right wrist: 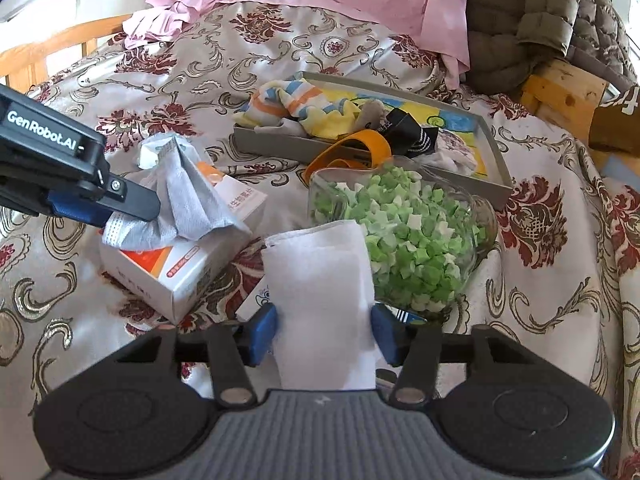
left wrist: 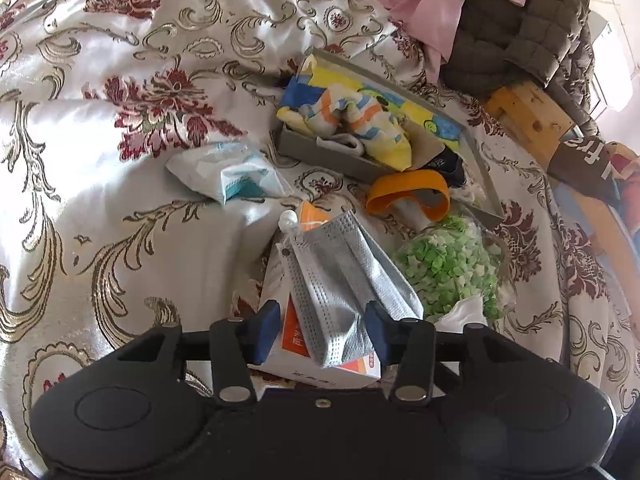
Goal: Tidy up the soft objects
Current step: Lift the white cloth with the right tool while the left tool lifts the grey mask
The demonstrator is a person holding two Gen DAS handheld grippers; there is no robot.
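Observation:
My left gripper is shut on a grey face mask, which hangs over a white and orange carton. From the right wrist view the left gripper pinches the mask above that carton. My right gripper is shut on a white folded cloth. A grey tray holds a striped sock and dark socks; the tray lies beyond in the right wrist view too.
A clear jar of green paper bits lies on its side beside an orange band. A white and teal packet lies on the floral bedspread. Pink cloth and a quilted olive jacket sit behind.

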